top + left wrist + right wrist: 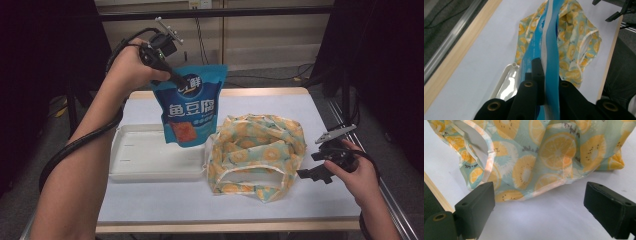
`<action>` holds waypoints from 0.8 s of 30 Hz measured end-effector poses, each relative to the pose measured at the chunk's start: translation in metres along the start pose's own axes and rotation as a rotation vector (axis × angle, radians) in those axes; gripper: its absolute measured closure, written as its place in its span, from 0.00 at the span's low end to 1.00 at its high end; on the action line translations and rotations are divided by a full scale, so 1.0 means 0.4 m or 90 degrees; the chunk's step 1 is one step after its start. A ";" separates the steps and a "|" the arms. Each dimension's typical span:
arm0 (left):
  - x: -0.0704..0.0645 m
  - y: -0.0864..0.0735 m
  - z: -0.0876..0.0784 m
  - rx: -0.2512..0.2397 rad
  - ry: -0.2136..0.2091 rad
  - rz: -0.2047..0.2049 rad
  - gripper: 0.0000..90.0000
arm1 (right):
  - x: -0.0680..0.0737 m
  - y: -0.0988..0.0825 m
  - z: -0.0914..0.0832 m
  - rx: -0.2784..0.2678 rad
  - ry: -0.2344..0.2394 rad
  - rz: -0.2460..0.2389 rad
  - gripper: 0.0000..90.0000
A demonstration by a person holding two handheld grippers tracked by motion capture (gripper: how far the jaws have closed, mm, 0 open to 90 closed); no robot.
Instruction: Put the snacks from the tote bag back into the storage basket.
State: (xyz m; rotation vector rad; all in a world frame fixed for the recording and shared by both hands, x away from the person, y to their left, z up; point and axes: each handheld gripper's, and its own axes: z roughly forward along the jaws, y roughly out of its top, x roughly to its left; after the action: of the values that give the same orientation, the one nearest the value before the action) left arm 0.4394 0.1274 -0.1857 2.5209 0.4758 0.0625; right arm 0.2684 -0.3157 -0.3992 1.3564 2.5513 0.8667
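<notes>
— What lay nearest the person's side of the table [150,205]?

— A bare stretch of matte white top with a pale wooden lip along the near edge. Just past it, towards the near right corner, the right gripper [311,173] hovered over the right edge, held in the person's right hand [356,175]. Its two blocky black jaws stood wide apart with nothing between them, pointing at the cloth bag [257,155].

— And the bag itself?

— Soft, crumpled fabric, mint green with a print of orange and kiwi slices and a pale peach binding along the hems. It slumped in a loose heap right of the table's middle, its mouth gaping towards the near edge. In the right gripper view the cloth bag [544,157] sat just beyond the open jaws, wrinkled and folded, with white tabletop between.

— What was left of it?

— A shallow white plastic tray [145,172], rectangular with rounded corners and a raised rim, lying flat and touching the bag's left side.

— Where was the pouch?

— In the air, above the tray's far right corner. It was a glossy blue snack pouch [189,107], flat and stiff, with white lettering and an orange picture panel near its bottom. The left gripper [175,79], in the left hand [129,67], had its jaws clamped on the pouch's top edge, so it hung down freely. In the left gripper view the blue snack pouch [551,60] ran edge-on from between the closed jaws.

— Beyond that?

— The far wooden edge, then a dark floor.
</notes>
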 end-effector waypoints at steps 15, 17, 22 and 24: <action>0.027 -0.032 0.026 0.033 -0.001 -0.004 1.00 | 0.000 -0.001 0.004 0.005 -0.001 0.000 0.11; 0.031 -0.035 0.030 0.036 -0.002 0.002 1.00 | 0.000 -0.001 0.004 0.006 0.000 0.000 0.11; 0.036 -0.042 0.036 0.025 -0.010 -0.003 1.00 | -0.001 -0.001 0.004 0.008 -0.002 -0.001 0.11; 0.039 -0.047 0.038 0.025 -0.007 -0.007 1.00 | 0.000 -0.002 0.004 0.006 0.000 0.000 0.11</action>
State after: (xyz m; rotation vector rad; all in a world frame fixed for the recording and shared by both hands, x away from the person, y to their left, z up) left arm 0.4501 0.1395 -0.2097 2.5550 0.4917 0.0359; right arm 0.2685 -0.3155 -0.4007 1.3586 2.5590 0.8559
